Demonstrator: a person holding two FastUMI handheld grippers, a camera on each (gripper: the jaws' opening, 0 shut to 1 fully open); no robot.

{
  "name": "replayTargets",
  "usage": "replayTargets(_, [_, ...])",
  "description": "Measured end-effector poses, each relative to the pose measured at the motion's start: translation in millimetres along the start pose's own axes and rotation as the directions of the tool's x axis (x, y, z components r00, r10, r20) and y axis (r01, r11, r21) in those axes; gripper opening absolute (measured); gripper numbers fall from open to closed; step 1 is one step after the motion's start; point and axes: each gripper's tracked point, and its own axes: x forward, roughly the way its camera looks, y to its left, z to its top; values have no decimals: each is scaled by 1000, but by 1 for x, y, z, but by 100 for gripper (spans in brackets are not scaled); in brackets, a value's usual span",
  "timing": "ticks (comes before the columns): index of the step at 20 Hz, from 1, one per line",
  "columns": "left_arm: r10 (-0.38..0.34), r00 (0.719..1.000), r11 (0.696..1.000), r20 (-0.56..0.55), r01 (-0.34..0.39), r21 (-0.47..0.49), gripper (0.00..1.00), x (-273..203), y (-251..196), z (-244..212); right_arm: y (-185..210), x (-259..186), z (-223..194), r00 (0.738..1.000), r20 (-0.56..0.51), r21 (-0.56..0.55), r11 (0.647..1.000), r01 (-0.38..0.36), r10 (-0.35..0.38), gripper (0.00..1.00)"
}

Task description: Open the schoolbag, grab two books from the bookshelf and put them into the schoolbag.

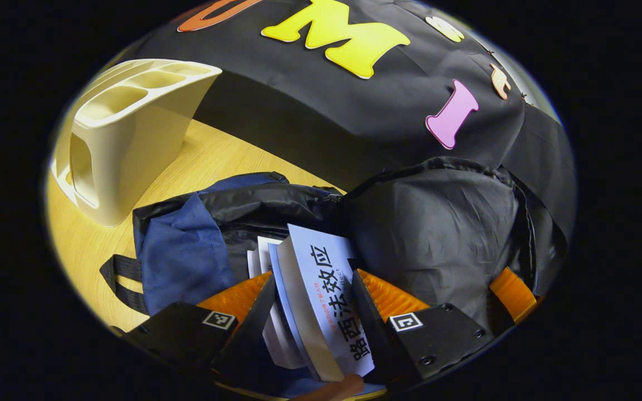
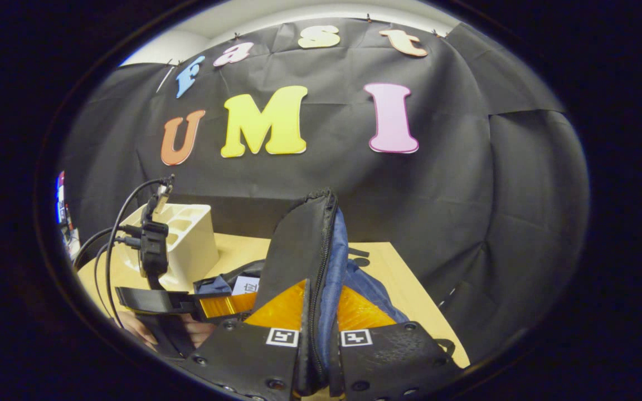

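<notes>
My left gripper [image 1: 312,275] is shut on a white and blue book [image 1: 326,301], held tilted over the open mouth of the schoolbag [image 1: 181,250]. The white pages of a second book [image 1: 259,253] show just behind it, down in the bag. My right gripper [image 2: 321,289] is shut on the bag's black zippered flap [image 2: 304,234] and holds it upright. One of its fingers [image 1: 513,295] shows at the flap's edge in the left gripper view. In the right gripper view, the left gripper [image 2: 226,303] sits low on the left with the book [image 2: 246,285] beside the flap.
The cream bookshelf [image 1: 131,139] [image 2: 187,239] stands on the wooden table [image 1: 215,156] behind the bag, its slots showing no books. Cables run from the left gripper's camera mount [image 2: 154,245]. A black strap [image 1: 123,278] lies on the table by the bag.
</notes>
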Motion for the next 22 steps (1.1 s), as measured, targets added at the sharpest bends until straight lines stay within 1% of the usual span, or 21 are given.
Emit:
replayTargets(1, [13, 1000, 999, 5, -13, 31, 85, -2, 6, 6, 1, -3, -3, 1000, -11, 4, 1000, -1, 1, 13])
replayTargets(3, [27, 999, 996, 44, -31, 81, 85, -10, 12, 24, -1, -6, -9, 999, -24, -17, 1000, 25, -25, 20])
replayTargets(4, [33, 998, 994, 59, -39, 98, 85, -19, 14, 30, -2, -8, -10, 999, -26, -24, 999, 36, -36, 19])
replayTargets(7, [46, 994, 992, 95, -56, 115, 85, -46, 21, 42, 7, -20, -14, 999, -36, 7, 1000, 10, -10, 19])
replayTargets(9, [64, 990, 990, 125, -79, 120, 85, -66, 33, 50, 4, -26, -16, 999, -40, 13, 999, 37, -36, 20])
replayTargets(10, [82, 986, 987, 148, -101, 123, 86, -79, 41, 55, 3, -28, -18, 998, -41, 10, 999, 53, -53, 22])
replayTargets(11, [105, 980, 983, 169, -128, 132, 86, -93, 49, 60, 4, -34, -20, 997, -41, 9, 998, 67, -67, 30])
replayTargets(12, [126, 973, 977, 192, -155, 144, 85, -107, 60, 64, 3, -37, -22, 996, -40, 8, 996, 84, -83, 29])
replayTargets(13, [143, 966, 971, 215, -178, 158, 85, -122, 68, 68, 4, -42, -24, 994, -41, 2, 995, 99, -99, 33])
replayTargets(14, [162, 957, 964, 241, -206, 169, 85, -138, 78, 71, 6, -46, -27, 993, -38, -1, 994, 108, -108, 29])
replayTargets(15, [185, 945, 955, 271, -238, 176, 85, -154, 89, 73, 8, -51, -30, 992, -37, -2, 993, 119, -119, 38])
replayTargets(19, [260, 898, 910, 356, -352, 222, 85, -222, 122, 74, 19, -78, -41, 991, -23, 12, 991, 132, -131, 46])
replayTargets(20, [284, 885, 894, 369, -384, 232, 85, -238, 130, 73, 22, -85, -42, 991, -14, 19, 991, 132, -132, 49])
replayTargets(21, [299, 876, 883, 379, -405, 238, 85, -250, 136, 71, 25, -94, -43, 991, -6, 21, 991, 132, -131, 58])
replayTargets(22, [309, 867, 873, 391, -422, 246, 85, -266, 141, 67, 30, -103, -43, 992, 7, 23, 992, 127, -127, 60])
